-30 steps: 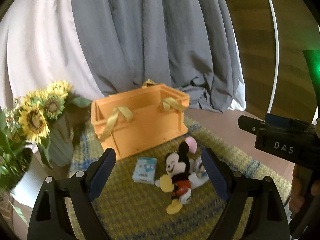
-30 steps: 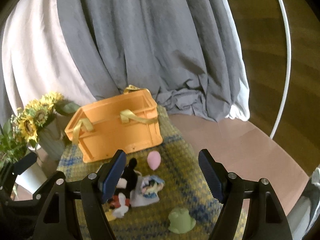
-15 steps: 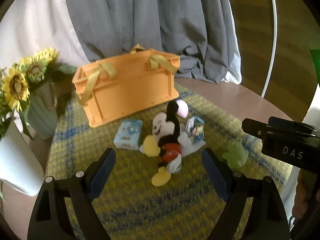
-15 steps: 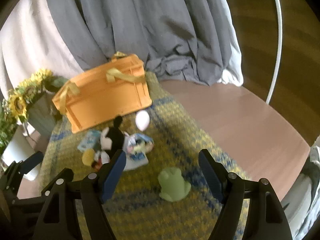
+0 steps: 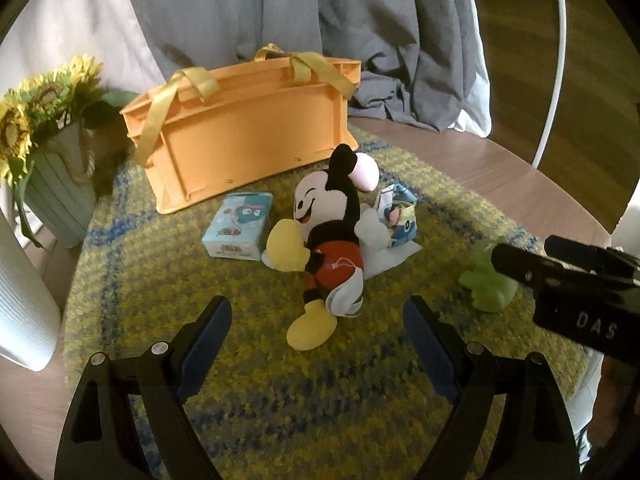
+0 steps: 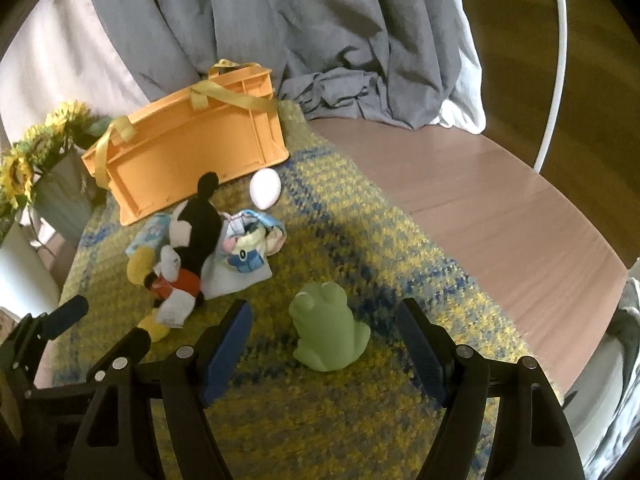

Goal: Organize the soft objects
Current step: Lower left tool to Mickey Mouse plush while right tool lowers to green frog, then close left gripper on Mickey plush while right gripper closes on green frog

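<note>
Both claws spread, empty. Green frog (image 6: 326, 330) sits near mat's (image 6: 360, 420) right edge, framed by right claw (image 6: 324, 350). Best lowered squarely, squeezed gently, then carried to orange crate (image 6: 188, 152).

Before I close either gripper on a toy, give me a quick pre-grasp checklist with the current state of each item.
1. Left gripper open and empty: ok.
2. Right gripper open and empty: ok.
3. Mickey plush lined up between the left fingers: ok, it lies on the mat ahead, not yet between the pads.
4. Green frog lined up for the right gripper: ok, it sits between the fingers.
5. Orange crate ready to receive: cannot tell, its inside is hidden from both views.
6. Mickey plush free of neighbours: not ok, it rests against the small pouch and next to the tissue pack.
</note>
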{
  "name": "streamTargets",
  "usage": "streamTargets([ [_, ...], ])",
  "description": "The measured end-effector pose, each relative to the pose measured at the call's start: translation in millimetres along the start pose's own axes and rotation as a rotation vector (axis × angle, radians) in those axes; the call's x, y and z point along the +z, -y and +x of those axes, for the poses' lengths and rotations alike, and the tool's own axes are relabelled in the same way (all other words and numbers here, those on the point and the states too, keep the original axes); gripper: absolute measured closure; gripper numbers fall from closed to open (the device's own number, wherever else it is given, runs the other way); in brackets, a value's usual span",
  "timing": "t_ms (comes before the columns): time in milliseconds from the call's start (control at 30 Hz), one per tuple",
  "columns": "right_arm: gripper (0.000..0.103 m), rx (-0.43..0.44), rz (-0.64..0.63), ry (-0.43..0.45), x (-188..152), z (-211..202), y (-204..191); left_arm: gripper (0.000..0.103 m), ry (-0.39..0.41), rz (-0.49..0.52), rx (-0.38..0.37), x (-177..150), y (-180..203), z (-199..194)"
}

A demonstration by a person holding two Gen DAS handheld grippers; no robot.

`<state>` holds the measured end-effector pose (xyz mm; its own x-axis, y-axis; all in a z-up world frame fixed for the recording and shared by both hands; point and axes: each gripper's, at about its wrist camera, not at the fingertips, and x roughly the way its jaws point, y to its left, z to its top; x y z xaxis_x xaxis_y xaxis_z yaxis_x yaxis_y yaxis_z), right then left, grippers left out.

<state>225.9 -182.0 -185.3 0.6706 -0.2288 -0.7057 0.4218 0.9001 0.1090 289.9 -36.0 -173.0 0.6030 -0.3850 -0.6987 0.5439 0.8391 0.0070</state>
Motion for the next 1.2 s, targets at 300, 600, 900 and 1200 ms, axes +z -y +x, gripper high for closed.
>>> streamTargets([
  [300, 0.028, 0.013, -0.017, -0.009, -1.4, 19.4, 0.9, 0.015, -0.007, 0.01, 0.015, 9.1, 5.8, 28.6],
  [600, 0.03, 0.029, -0.02, -0.036, -3.1, 38.5, 2.4, 0.015, -0.004, 0.048, 0.046, 19.0, 10.0, 48.1],
  [900, 0.044, 0.045, -0.025, -0.057, -2.5, 49.6, 3.4, 0.038, -0.03, -0.005, 0.028, 21.9, 7.0, 62.7],
  [1200, 0.059, 0.06, -0.036, -0.052, -0.4, 50.7, 4.1, 0.061, -0.038, -0.015, 0.025, 20.5, 10.1, 61.4],
])
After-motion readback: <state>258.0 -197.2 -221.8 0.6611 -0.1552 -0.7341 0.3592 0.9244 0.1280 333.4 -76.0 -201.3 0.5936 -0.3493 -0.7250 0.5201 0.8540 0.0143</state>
